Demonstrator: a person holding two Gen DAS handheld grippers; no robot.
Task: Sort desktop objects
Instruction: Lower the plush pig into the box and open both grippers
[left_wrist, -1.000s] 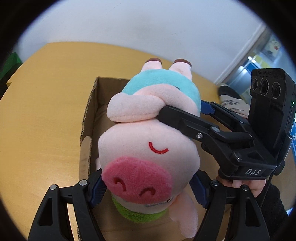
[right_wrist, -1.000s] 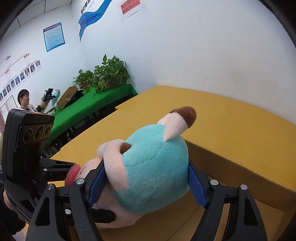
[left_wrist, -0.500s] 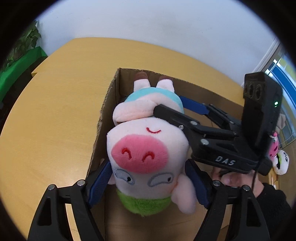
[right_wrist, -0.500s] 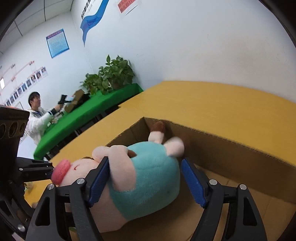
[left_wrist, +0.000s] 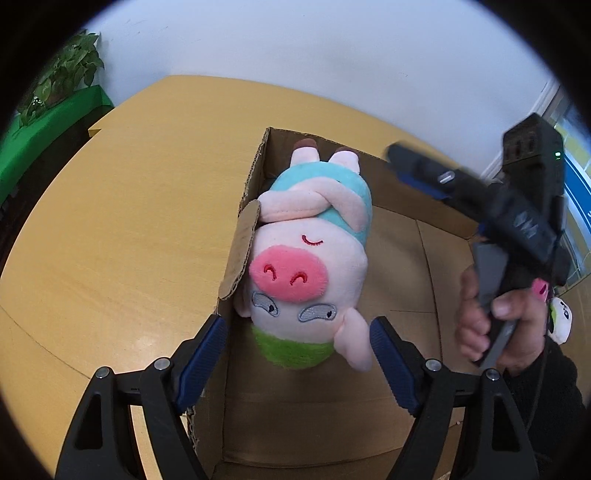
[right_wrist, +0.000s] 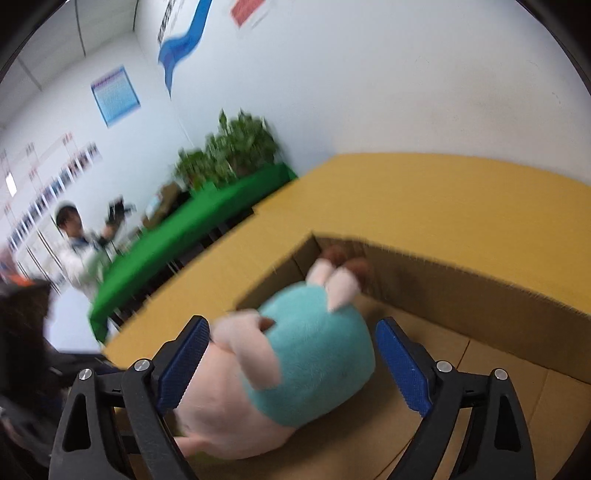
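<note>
A pink pig plush (left_wrist: 310, 266) in a teal shirt and green hat lies on its back in the open cardboard box (left_wrist: 406, 236) on the yellow table (left_wrist: 129, 240). Its feet point at the far wall. My left gripper (left_wrist: 297, 332) hovers over the hat end, open, its blue pads (left_wrist: 201, 362) clear of the plush. In the right wrist view the pig's teal body (right_wrist: 317, 362) sits between the pads of my right gripper (right_wrist: 291, 325). Those jaws are opening and neither pad presses on it. The right gripper (left_wrist: 424, 170), blurred, stands off to the pig's right in a hand (left_wrist: 491, 325).
Small white and pink plush toys (left_wrist: 559, 321) lie past the box at the right edge. The box's far wall (right_wrist: 461, 291) rises behind the pig. A green-covered table with plants (right_wrist: 207, 221) stands beyond, and a person (right_wrist: 79, 251) stands there holding grippers.
The pig went down into the box and now lies on its floor. Both grippers have let go of it; the right one swung away to the right, the left drew back.
</note>
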